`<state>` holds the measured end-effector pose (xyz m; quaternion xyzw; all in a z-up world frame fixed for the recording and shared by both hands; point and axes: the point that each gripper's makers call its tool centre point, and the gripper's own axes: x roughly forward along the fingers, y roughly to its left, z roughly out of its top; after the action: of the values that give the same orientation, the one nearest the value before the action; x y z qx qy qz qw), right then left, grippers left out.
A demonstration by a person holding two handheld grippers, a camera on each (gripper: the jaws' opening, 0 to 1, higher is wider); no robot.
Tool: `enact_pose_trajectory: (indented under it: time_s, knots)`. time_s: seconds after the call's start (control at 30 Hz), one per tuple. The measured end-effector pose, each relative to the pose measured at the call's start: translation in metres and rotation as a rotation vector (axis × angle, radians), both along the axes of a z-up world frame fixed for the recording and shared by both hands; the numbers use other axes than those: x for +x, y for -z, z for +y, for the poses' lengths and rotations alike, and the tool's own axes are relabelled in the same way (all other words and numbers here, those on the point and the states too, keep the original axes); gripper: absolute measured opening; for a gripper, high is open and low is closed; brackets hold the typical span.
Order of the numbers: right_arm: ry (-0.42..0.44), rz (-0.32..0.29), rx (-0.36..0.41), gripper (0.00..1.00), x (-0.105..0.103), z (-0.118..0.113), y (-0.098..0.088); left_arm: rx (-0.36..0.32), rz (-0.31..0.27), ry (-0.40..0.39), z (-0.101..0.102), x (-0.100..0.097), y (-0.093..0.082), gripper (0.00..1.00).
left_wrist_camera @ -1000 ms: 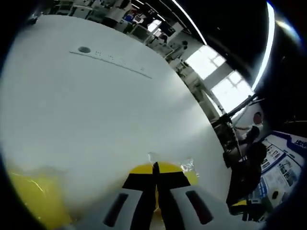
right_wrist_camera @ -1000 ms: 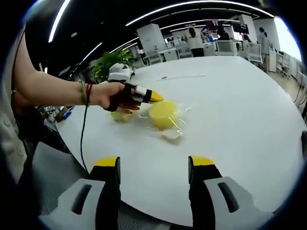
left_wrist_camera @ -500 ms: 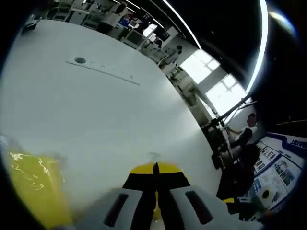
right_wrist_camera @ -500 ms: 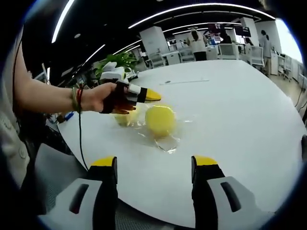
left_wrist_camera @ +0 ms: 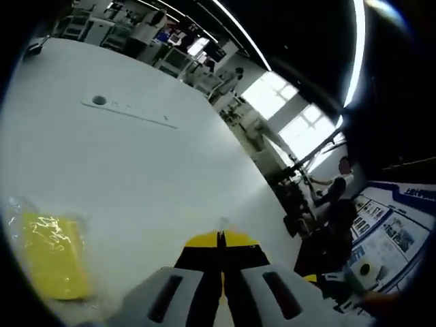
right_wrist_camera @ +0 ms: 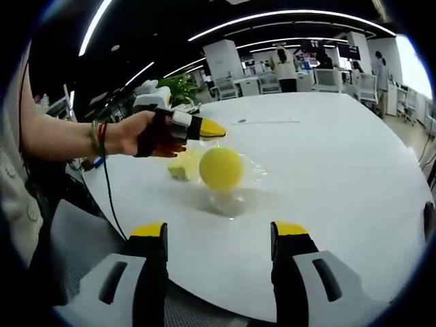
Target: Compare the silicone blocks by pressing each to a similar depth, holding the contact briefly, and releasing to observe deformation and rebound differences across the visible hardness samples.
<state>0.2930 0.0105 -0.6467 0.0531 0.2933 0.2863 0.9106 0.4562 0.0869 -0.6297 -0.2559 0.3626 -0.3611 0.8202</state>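
Note:
A round yellow silicone block (right_wrist_camera: 220, 167) sits on crinkled clear wrap (right_wrist_camera: 235, 197) on the white table (right_wrist_camera: 327, 177). A smaller, paler block (right_wrist_camera: 178, 171) lies just to its left. A person's hand holds my left gripper (right_wrist_camera: 210, 127) above and to the left of the round block, apart from it, yellow tips together. In the left gripper view its jaws (left_wrist_camera: 219, 240) are shut with nothing between them, and a wrapped yellow block (left_wrist_camera: 51, 262) lies low at the left. My right gripper (right_wrist_camera: 219, 230) stands open near the table's front edge, well short of the blocks.
A small round port with a line of marks (left_wrist_camera: 99, 101) lies far out on the table. Beyond the table are a green plant (right_wrist_camera: 178, 83), desks, chairs and standing people (right_wrist_camera: 283, 65). The table's front edge (right_wrist_camera: 204, 300) runs just past my right jaws.
The left gripper has lifted up and away from the round block, staying shut. The right gripper has stayed open and nearly still.

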Motion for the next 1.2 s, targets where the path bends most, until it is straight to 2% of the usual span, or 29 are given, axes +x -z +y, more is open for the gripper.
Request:
enact_pose_trajectory:
  time_s: [0.2,0.23,0.47,0.57,0.6,0.63,0.77,1.03,1.2]
  knots:
    - [-0.003,-0.01,0.003,0.58,-0.001,0.0,-0.005,0.005,-0.032,0.05,-0.005,-0.012,-0.017,0.0]
    - [-0.004,-0.013,0.003,0.58,-0.002,0.0,-0.006,0.019,-0.05,0.043,-0.004,-0.011,-0.019,0.0]
    - [-0.014,-0.037,0.003,0.57,-0.004,0.003,-0.013,0.012,-0.069,0.059,-0.001,-0.02,-0.035,0.0]
    - [-0.017,-0.043,0.002,0.57,-0.005,0.003,-0.015,0.001,-0.077,0.061,0.002,-0.023,-0.043,0.0]
    - [-0.02,-0.048,0.002,0.57,-0.006,0.004,-0.016,0.013,-0.101,0.048,0.005,-0.022,-0.047,0.0]
    - [-0.022,-0.051,0.002,0.57,-0.006,0.005,-0.017,0.0,-0.084,0.061,0.004,-0.026,-0.049,0.0]
    - [-0.032,-0.067,0.0,0.57,-0.008,0.006,-0.022,0.01,-0.123,0.051,0.011,-0.029,-0.063,0.0]
    - [-0.059,-0.099,-0.012,0.57,-0.009,0.009,-0.032,-0.015,-0.15,0.039,0.021,-0.04,-0.089,0.0]
    - [-0.08,-0.115,-0.017,0.57,-0.007,0.013,-0.038,-0.021,-0.198,0.021,0.033,-0.043,-0.108,0.0]
